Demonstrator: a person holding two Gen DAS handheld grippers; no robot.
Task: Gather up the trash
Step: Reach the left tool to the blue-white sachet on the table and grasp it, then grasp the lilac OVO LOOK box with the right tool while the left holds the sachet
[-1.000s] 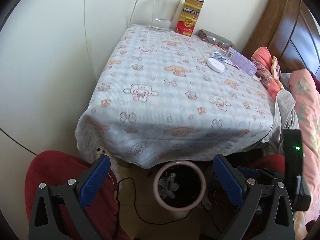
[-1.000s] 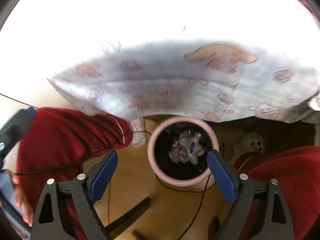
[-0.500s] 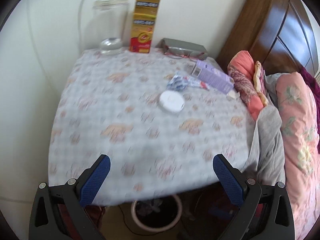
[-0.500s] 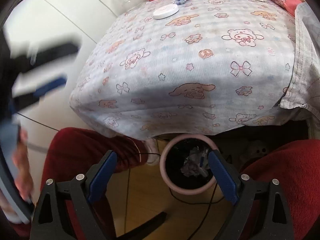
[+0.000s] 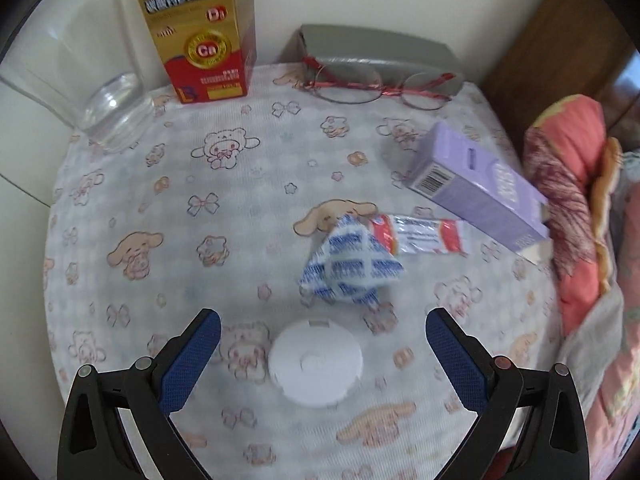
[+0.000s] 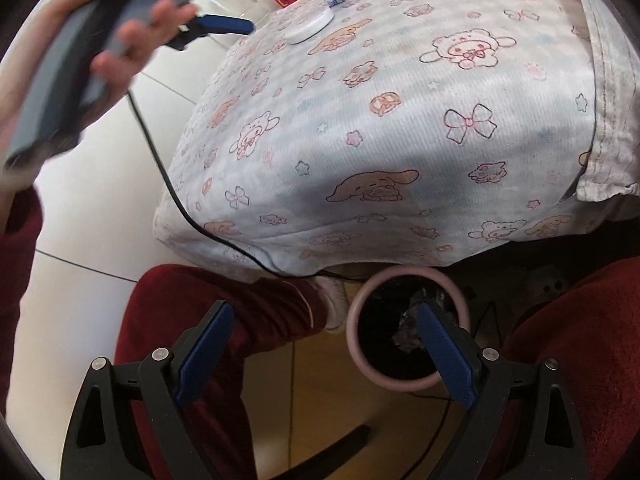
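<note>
The left gripper [image 5: 322, 354] hangs steeply over the cloth-covered table [image 5: 168, 248] with its jaws spread wide and nothing between them; directly under the gap lies a white round lid [image 5: 316, 362], which is probably not the target. Just beyond it, slightly to the right of the gripper's centre line, sits the crumpled blue-and-white wrapper [image 5: 352, 262], and touching its far side is a flat red-and-white sachet [image 5: 424, 236] whose long axis runs crosswise, left to right. The left hand is clearly the nearer one, so a short push forward looks enough to straddle the wrapper. There is bare cloth to the left, while a purple box [image 5: 476, 184] crowds the right, close to the sachet's end. Farther back stand a glass jar [image 5: 92, 80], a gold carton [image 5: 200, 28] and spectacles [image 5: 376, 88]. The right gripper [image 6: 324, 356], also wide open and empty, waits low by the pink-rimmed bin [image 6: 404, 384] under the table edge.
</note>
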